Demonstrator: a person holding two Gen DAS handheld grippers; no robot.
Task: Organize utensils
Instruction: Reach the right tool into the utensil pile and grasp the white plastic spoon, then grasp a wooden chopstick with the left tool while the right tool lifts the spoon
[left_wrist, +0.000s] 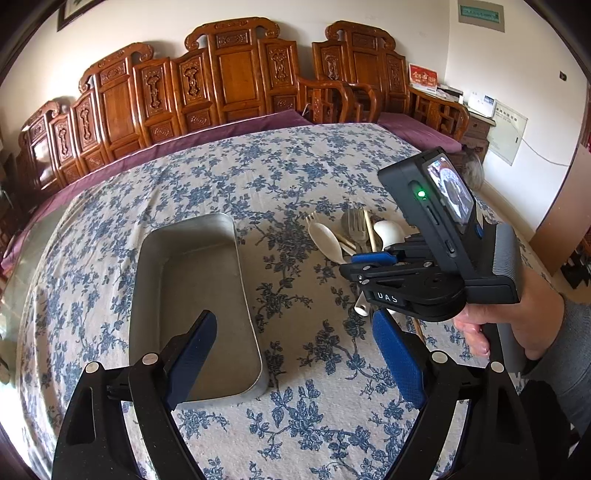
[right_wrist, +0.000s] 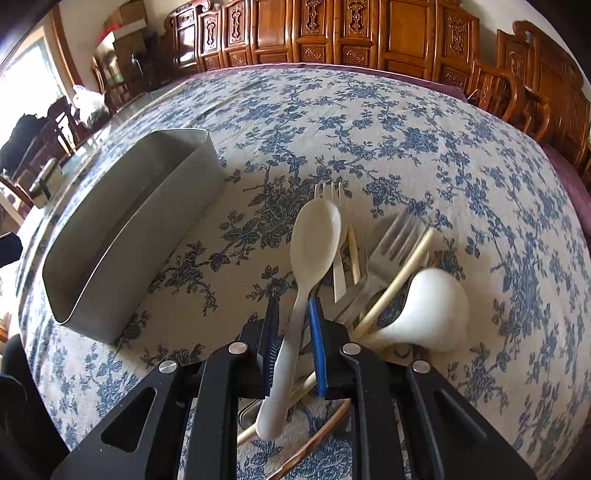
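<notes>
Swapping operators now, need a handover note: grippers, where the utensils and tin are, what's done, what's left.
Right gripper: shut on the white plastic spoon, gripping its handle; the bowl points away over the pile.
Left gripper: open, holding nothing, hovering over the near end of the metal tin.
Tin: on the floral tablecloth, left of the pile, nothing in it.
Pile: metal fork, white plastic fork, ceramic soup spoon, chopsticks, all on the cloth.
Done: first spoon gripped.
Left: probably move it into the tin, then the rest.

One metal tray (left_wrist: 192, 280), two white spoons (right_wrist: 314, 240), two forks (right_wrist: 395, 240), and at least two chopsticks (right_wrist: 399, 277).
</notes>
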